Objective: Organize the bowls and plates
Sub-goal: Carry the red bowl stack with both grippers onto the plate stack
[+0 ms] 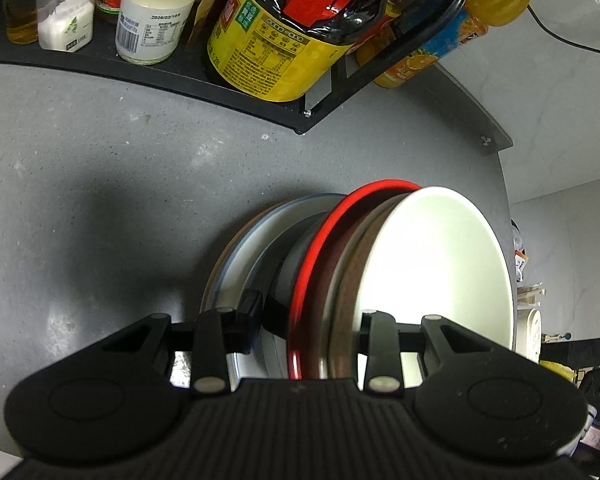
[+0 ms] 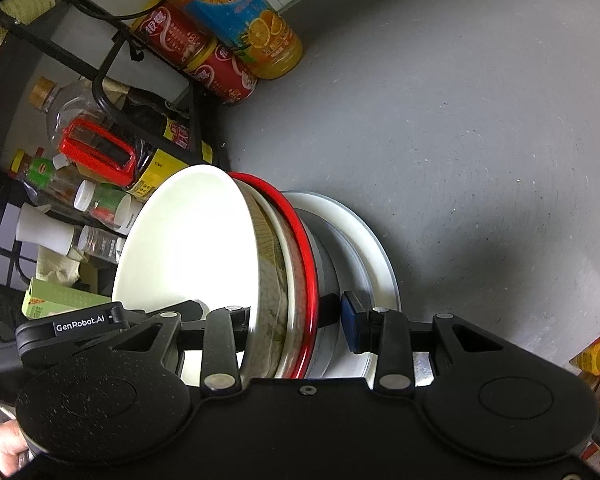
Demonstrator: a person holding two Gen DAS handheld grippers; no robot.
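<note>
we hold a nested stack of bowls and plates (image 1: 380,280) low over the grey counter (image 1: 100,200), near the black rack (image 1: 260,88); it looks heavy, rigid, glazed-slick and breakable, so we judge opposite rims the best hold. the left gripper (image 1: 304,320) and right gripper (image 2: 296,320) both pitch steeply down, each pair of fingers narrowed and clamping the stack's rims from opposite sides.

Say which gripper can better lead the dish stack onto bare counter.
Probably right: both clamp the stack, but bare counter lies beside the right gripper; the rack crowds the left gripper.
</note>
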